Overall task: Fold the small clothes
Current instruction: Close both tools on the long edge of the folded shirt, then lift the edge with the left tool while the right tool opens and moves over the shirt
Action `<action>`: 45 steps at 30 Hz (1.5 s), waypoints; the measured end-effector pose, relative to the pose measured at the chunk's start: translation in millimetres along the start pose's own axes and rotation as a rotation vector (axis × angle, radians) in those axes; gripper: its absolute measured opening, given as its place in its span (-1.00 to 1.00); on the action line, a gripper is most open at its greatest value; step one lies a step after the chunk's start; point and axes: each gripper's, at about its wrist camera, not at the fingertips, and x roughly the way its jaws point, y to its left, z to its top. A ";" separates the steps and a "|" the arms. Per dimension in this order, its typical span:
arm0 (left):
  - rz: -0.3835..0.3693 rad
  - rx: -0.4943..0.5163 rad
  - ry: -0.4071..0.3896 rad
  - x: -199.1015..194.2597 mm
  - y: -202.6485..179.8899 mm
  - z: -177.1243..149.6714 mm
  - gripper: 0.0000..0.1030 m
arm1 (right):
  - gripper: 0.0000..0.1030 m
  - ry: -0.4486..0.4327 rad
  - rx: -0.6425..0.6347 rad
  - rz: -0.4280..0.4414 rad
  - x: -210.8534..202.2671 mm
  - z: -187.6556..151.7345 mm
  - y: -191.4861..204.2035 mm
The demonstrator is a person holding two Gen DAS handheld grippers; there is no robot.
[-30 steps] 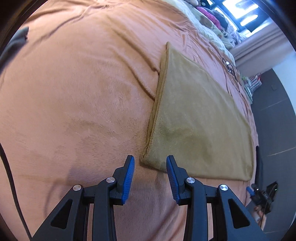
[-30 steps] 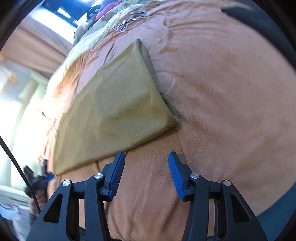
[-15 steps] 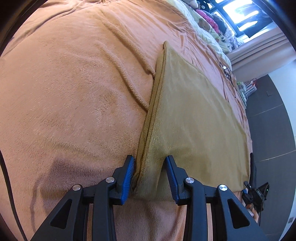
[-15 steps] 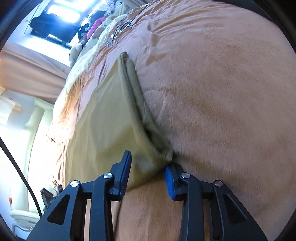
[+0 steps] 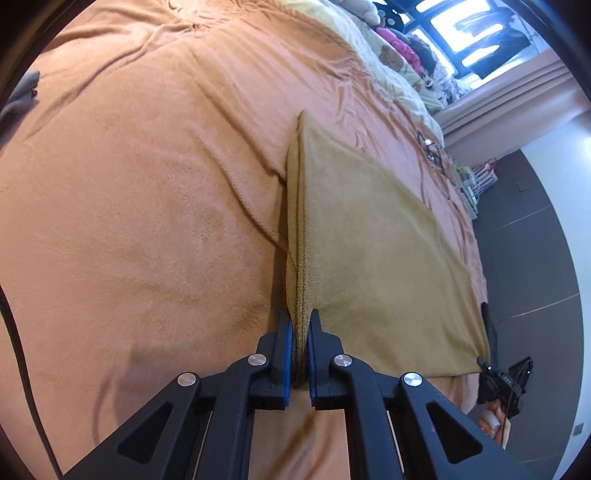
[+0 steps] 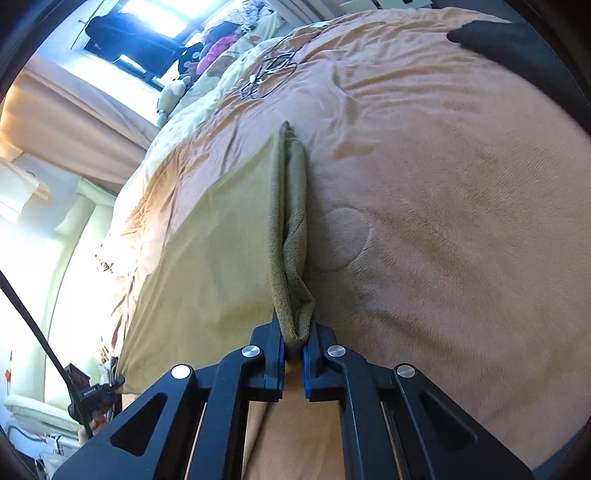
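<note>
An olive-tan towel (image 5: 376, 251) lies folded on an orange-brown fleece blanket (image 5: 147, 206) covering a bed. My left gripper (image 5: 300, 332) is shut on the towel's near left corner, the edge pinched between its blue pads. In the right wrist view the same towel (image 6: 207, 258) spreads to the left, and my right gripper (image 6: 294, 343) is shut on its near right corner, where the doubled edge (image 6: 291, 221) bunches up. The other gripper shows small at the towel's far side in each view (image 5: 502, 380) (image 6: 92, 395).
A pale yellow quilt (image 5: 388, 62) with soft toys and clothes lies at the bed's head by a bright window (image 5: 476, 33). A cable (image 6: 266, 74) lies on the blanket. A grey cloth (image 5: 22, 92) sits at the far left, a dark item (image 6: 491, 37) at the right.
Both grippers moved forward onto the towel's near corners and closed on them. The gripped edge has lifted and bunched up off the blanket.
</note>
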 end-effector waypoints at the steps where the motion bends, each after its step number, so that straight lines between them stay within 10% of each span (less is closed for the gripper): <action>1: 0.001 0.001 -0.001 -5.9 0.5 -2.2 -0.87 | -0.94 0.004 -0.006 0.002 -2.1 -0.5 1.8; 19: 0.003 -0.046 0.032 -66.1 37.6 -103.8 -0.87 | -0.94 0.102 -0.098 -0.049 -52.3 -43.0 3.2; 26: -0.021 -0.077 0.043 -46.6 49.8 -115.7 -0.84 | -0.85 0.095 -0.223 -0.268 -58.3 -49.9 22.4; 30: -0.059 -0.114 0.046 -41.4 59.1 -120.0 -0.41 | -0.79 0.058 -0.310 -0.300 -74.8 -44.2 52.8; 45: -0.132 -0.225 -0.020 -36.8 63.5 -139.4 -0.32 | -0.79 0.250 -0.584 -0.136 18.6 -79.6 166.4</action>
